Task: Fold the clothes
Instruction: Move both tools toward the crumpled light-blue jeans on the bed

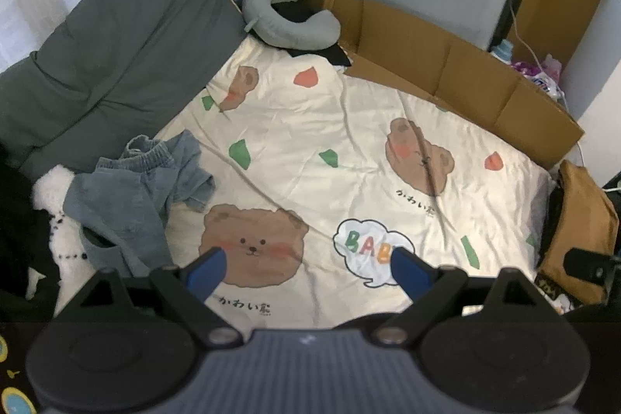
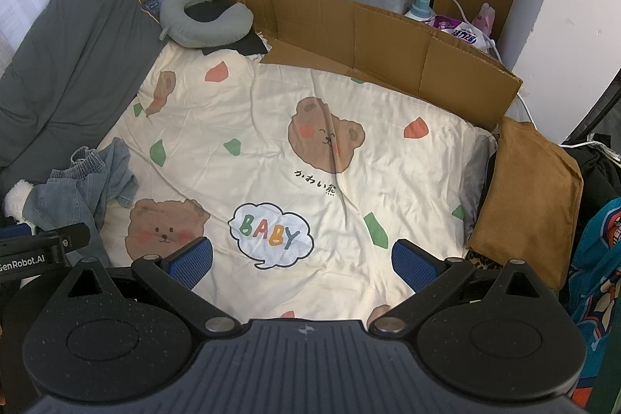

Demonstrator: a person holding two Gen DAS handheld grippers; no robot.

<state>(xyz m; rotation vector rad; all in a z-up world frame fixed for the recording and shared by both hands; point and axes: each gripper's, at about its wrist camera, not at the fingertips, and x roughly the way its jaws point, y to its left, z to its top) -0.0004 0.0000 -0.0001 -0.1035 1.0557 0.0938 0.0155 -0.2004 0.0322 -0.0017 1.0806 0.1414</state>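
Cream bedsheet [image 2: 388, 158] printed "BABY" [image 2: 270, 234], crumpled denim garment [image 1: 132, 196]

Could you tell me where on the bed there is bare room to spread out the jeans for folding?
The bear-print sheet lies bare across its middle, between the crumpled jeans and the brown cushion. It is crowded along the far edge, by the neck pillow and cardboard.
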